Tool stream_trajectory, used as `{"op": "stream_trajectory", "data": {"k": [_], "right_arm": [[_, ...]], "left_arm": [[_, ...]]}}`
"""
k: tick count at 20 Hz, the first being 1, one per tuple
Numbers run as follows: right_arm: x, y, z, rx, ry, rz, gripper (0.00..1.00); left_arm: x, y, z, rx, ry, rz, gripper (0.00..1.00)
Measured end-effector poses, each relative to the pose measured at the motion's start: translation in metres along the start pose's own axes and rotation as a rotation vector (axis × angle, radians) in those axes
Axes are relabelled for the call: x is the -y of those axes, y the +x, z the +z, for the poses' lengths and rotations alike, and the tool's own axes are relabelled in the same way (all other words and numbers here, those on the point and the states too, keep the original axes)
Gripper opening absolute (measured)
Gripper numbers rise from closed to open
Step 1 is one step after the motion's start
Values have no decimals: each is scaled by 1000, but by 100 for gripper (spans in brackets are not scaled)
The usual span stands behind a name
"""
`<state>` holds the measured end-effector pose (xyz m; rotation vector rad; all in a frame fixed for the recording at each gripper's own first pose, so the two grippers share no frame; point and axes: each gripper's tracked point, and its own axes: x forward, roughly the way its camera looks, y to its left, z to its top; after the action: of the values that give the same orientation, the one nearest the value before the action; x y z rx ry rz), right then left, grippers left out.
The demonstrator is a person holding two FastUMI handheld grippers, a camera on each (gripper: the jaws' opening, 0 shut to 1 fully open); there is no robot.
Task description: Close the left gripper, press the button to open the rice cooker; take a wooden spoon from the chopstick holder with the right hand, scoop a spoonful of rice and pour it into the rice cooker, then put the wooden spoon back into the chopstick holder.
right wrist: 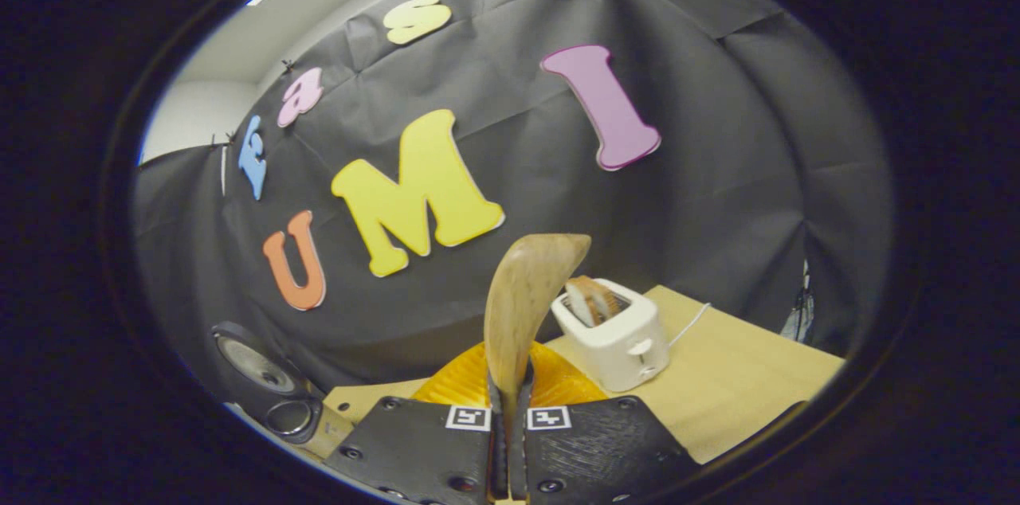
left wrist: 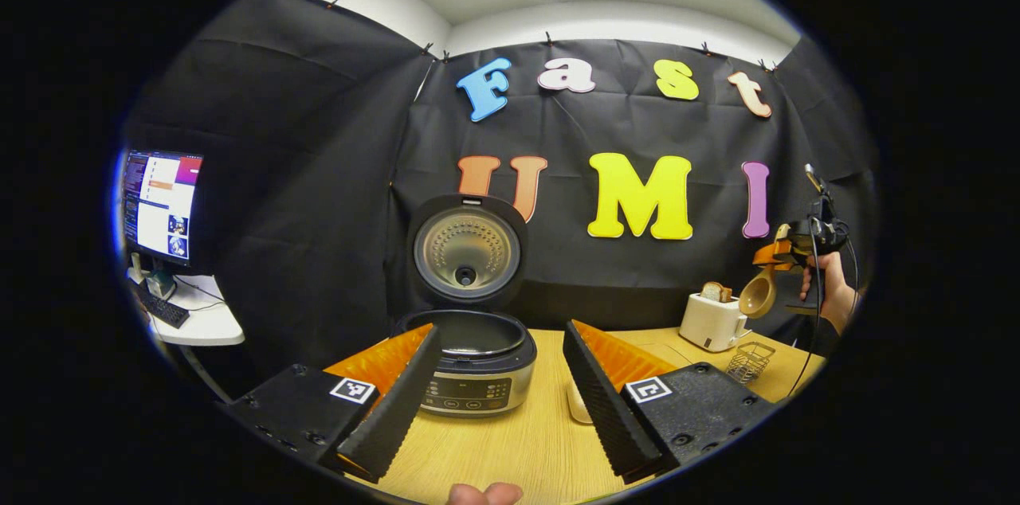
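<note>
Right gripper [right wrist: 510,417] jaws pinch the wooden spoon [right wrist: 526,298] at frame centre; left gripper [left wrist: 498,389] jaws spread before the open rice cooker [left wrist: 470,354], lower centre.

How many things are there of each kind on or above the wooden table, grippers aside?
Rice cooker, lid open: 1
Toaster with bread in it: 1
Wire chopstick holder: 1
Wooden spoon, held up by the right gripper: 1
White item behind the left gripper's finger, too hidden to name: 1
Total: 5
</note>
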<state>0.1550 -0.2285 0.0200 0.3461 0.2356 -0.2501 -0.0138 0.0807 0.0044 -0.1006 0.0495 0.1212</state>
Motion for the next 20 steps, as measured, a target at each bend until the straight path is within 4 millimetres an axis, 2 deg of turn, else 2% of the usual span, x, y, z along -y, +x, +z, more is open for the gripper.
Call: {"op": "stream_trajectory", "data": {"k": [1, 2, 4, 6, 13, 20], "right_arm": [[16, 0, -3, 10, -18, -30, 2], [30, 0, -9, 13, -42, -54, 0], [43, 1, -26, -3, -75, -71, 2], [49, 3, -40, -21, -87, -80, 4], [67, 17, -80, -18, -160, -108, 2], [77, 21, -106, -34, -150, -119, 2]], "left_arm": [[3, 0, 1, 4, 3, -2, 100], [8, 0, 2, 11, 2, -8, 98], [14, -1, 5, 19, -4, -24, 98], [13, -2, 6, 23, -8, -27, 98], [-1, -6, 11, 36, -36, -11, 98], [-2, -7, 11, 32, -27, -8, 98]]}}
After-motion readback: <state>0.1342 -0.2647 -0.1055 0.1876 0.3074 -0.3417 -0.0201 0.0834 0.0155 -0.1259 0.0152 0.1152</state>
